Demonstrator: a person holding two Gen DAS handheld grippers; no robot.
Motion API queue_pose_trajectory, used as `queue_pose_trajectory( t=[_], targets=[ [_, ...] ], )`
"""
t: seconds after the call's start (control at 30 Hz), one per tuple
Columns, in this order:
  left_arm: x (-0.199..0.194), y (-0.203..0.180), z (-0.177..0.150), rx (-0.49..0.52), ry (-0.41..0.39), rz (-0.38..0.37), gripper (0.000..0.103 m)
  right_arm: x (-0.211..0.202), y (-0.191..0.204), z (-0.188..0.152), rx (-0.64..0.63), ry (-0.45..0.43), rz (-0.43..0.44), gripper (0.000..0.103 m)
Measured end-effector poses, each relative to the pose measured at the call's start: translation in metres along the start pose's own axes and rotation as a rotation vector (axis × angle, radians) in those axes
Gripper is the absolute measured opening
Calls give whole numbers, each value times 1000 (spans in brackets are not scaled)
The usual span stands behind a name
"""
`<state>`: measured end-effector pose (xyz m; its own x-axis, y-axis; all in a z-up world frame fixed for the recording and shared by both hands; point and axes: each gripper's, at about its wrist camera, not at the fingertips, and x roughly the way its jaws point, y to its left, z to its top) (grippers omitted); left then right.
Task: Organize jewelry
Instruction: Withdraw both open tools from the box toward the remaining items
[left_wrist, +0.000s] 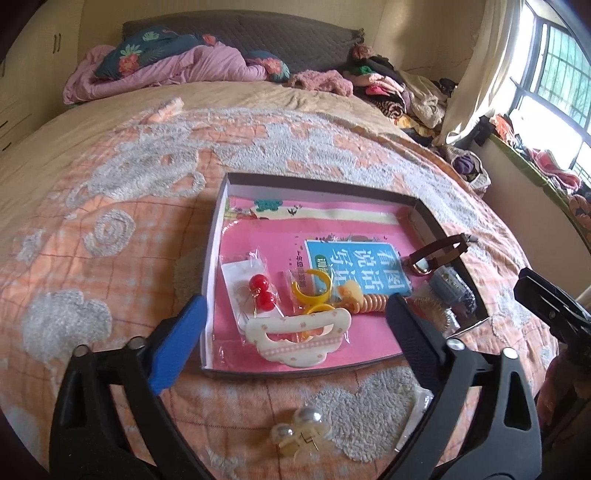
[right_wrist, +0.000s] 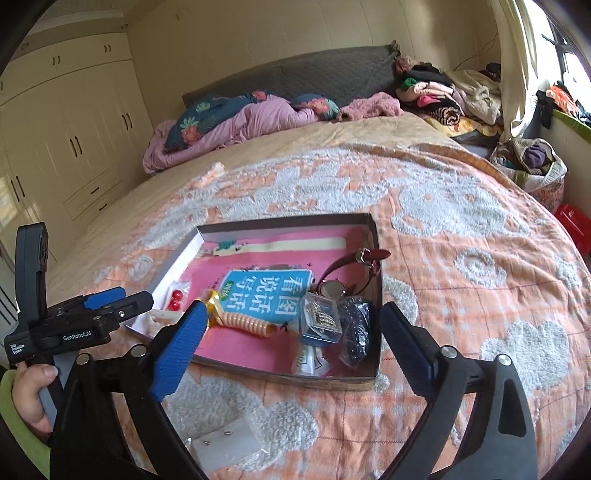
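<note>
A shallow cardboard box (left_wrist: 216, 229) (right_wrist: 375, 236) lined with a pink book lies on the bed. In it are red bead earrings (left_wrist: 261, 291), yellow rings (left_wrist: 314, 288), a cream hair clip (left_wrist: 299, 334), a coil hair tie (right_wrist: 245, 321), a red-strap watch (right_wrist: 354, 262), a clear blue case (right_wrist: 321, 317) and a dark pouch (right_wrist: 356, 328). A pearl claw clip (left_wrist: 299, 430) lies on the blanket below my open, empty left gripper (left_wrist: 295, 339). An earring card in a clear bag (right_wrist: 227, 441) lies below my open, empty right gripper (right_wrist: 291, 350).
The orange and white blanket (right_wrist: 461, 229) covers the bed. Pillows and a purple quilt (left_wrist: 166, 66) lie at the headboard, a clothes pile (right_wrist: 443, 96) at the far right. Wardrobes (right_wrist: 74, 129) stand left; a window (left_wrist: 554, 74) is right.
</note>
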<state>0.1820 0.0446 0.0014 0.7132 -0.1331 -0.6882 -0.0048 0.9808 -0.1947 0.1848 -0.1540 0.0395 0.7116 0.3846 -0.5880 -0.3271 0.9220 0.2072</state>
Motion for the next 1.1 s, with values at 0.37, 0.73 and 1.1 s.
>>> queue_pose_trajectory(
  t=[0.37,0.73,1.1],
  targets=[
    [-31,-6,0,3,-37,3,93,-30,15,4,-28,-52,11,98],
    [-57,-6,-7,-8,-66,-4,93,-54,23,4,-38,-84,29,98],
    [-79,-5,-16,-8,-89,1,93,-70,39,0,-76,-101,44,98]
  ],
)
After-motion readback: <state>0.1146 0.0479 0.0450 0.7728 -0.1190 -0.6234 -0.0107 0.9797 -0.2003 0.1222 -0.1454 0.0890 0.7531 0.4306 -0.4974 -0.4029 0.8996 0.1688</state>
